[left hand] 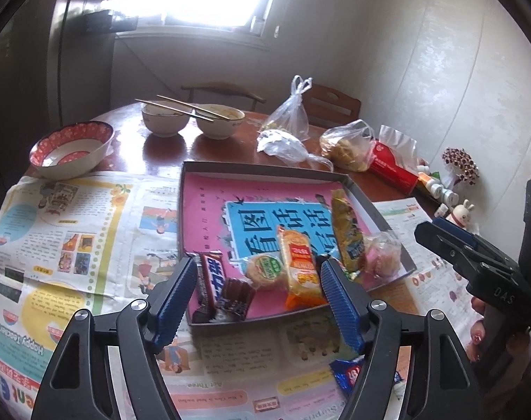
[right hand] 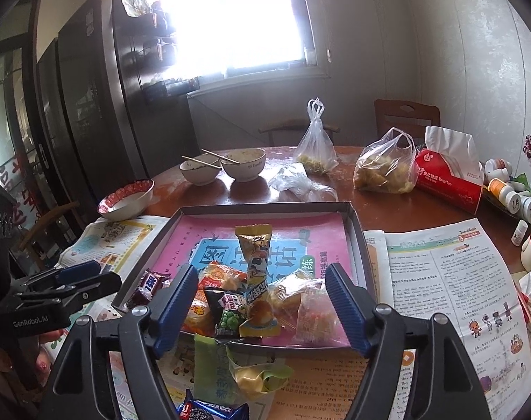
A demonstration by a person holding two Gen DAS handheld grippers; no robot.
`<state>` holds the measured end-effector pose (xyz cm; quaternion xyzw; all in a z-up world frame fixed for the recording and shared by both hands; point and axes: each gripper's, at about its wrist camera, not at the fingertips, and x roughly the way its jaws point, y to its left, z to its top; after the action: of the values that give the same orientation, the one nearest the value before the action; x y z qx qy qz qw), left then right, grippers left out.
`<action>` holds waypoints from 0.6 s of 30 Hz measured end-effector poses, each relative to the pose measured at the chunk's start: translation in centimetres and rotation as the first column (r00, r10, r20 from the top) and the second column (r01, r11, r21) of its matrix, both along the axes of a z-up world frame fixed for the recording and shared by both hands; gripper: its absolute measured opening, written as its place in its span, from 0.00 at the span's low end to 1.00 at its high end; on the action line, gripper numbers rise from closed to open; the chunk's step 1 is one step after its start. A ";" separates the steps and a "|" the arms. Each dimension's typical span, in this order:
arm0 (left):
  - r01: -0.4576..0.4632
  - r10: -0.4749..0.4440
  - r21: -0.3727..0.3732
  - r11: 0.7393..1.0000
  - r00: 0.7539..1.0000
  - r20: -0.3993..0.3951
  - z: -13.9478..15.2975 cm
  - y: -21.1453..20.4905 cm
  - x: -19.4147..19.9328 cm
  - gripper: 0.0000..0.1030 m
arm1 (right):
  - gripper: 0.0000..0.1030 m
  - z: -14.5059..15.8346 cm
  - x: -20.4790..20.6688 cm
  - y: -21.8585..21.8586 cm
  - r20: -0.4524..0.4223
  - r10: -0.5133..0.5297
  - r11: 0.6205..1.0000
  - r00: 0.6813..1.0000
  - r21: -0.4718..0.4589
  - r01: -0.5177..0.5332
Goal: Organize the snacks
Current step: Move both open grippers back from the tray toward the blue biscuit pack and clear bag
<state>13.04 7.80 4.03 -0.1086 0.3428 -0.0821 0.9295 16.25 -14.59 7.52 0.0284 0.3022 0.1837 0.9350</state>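
The blue packet (right hand: 209, 411) is cut off by the bottom edge; the window (right hand: 244, 17) is blown out.

Left claw (left hand: 258, 273) spread wide and empty, right claw (right hand: 262, 280) likewise spread, held side by side

Your open lane is the far half of the tray (right hand: 356, 231) (bare pink liner); snacks (right hand: 255, 297) crowd its near edge, bowls (right hand: 244, 164) and bags (right hand: 384, 164) block beyond.
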 end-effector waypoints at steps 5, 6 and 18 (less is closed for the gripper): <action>0.042 -0.042 0.003 0.999 0.999 -0.011 0.1 -1.1 -0.3 0.73 | 0.75 0.4 -0.4 -0.2 0.011 0.003 1.000 1.000 0.005 -0.003; 0.048 -0.048 0.005 0.999 0.999 -0.012 0.1 -1.4 -0.4 0.73 | 0.75 0.4 -0.5 -0.3 0.014 0.002 1.000 1.000 0.006 -0.002; 0.120 -0.119 0.019 0.993 0.992 -0.050 -0.4 -3.9 -1.3 0.73 | 0.82 1.2 -1.9 -0.8 0.057 0.016 1.000 0.998 -0.011 -0.016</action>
<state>11.74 3.90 3.65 -0.0797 0.3720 -0.1312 0.9155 14.32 -15.40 8.76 0.0160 0.2767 0.1904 0.9418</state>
